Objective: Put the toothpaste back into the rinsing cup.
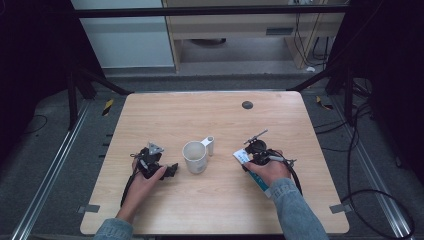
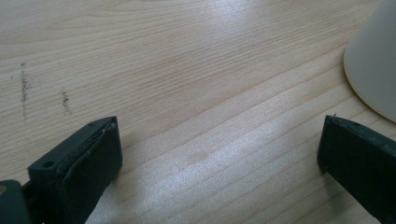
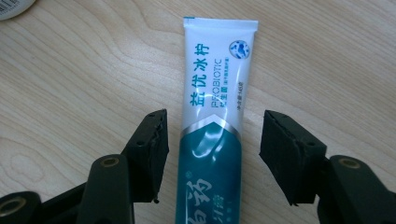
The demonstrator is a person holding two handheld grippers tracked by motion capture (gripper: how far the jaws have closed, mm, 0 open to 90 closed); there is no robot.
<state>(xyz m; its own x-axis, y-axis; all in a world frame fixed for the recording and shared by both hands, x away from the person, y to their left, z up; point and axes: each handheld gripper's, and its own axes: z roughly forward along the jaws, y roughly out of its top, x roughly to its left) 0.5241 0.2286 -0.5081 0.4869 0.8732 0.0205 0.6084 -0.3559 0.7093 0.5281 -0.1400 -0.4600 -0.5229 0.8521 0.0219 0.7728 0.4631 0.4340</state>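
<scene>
A white mug (image 1: pixel 194 158) stands mid-table, its handle (image 1: pixel 209 145) pointing to the far right. Left of it my left gripper (image 1: pixel 171 169) rests low over the wood. In the left gripper view my left gripper (image 2: pixel 219 135) is open wide with bare wood between the jaws, and the mug (image 2: pixel 373 65) sits beyond the right jaw. A white and teal toothpaste tube (image 1: pixel 241 157) lies flat under my right gripper (image 1: pixel 252 160). Seen up close, my right gripper (image 3: pixel 212 140) is open and straddles the toothpaste tube (image 3: pixel 217 93), with a gap on each side.
A small black round disc (image 1: pixel 247 104) sits near the table's far edge. The wooden table (image 1: pixel 165 115) has dark floor and metal rails around it. The rim of a white labelled object (image 3: pixel 11 5) shows at the top left of the right gripper view.
</scene>
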